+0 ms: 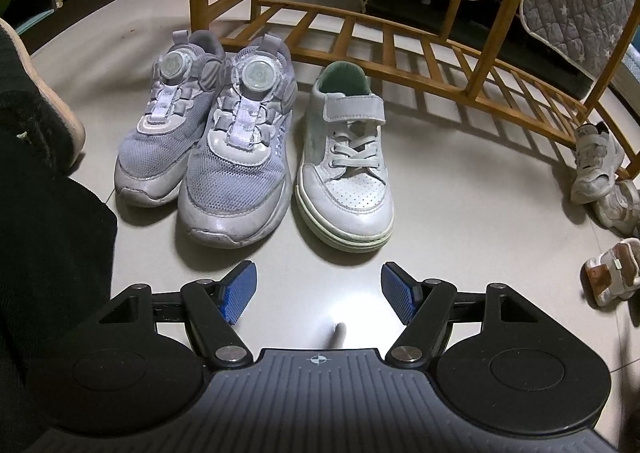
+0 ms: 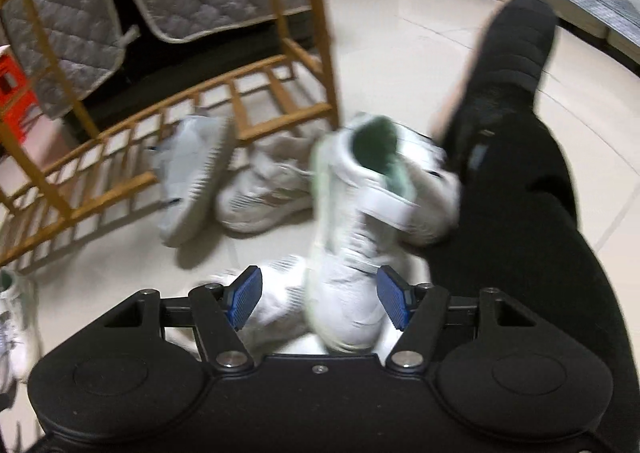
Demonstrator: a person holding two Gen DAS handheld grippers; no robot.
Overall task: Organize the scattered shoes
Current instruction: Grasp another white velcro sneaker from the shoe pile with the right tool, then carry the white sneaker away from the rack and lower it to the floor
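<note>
In the left wrist view, a pair of grey mesh sneakers (image 1: 208, 141) with round dial closures stands side by side on the floor, toes toward me. Right beside them is a white strap sneaker with mint lining (image 1: 348, 157). My left gripper (image 1: 319, 289) is open just in front of these shoes, nothing between its blue pads. In the right wrist view, blurred by motion, a matching white sneaker with green lining (image 2: 352, 221) lies toe-first between the wide-apart pads of my right gripper (image 2: 319, 297), which is open. Only the right pad is close to it.
A wooden slatted rack (image 1: 400, 49) hung with grey quilted covers stands behind the shoes. More white shoes lie by its corner (image 2: 192, 177) (image 2: 264, 193) (image 1: 596, 161), with a sandal (image 1: 612, 269) nearby. A person's black-trousered leg and dark shoe (image 2: 516, 65) fill the right; another foot (image 1: 40, 93) is on the left.
</note>
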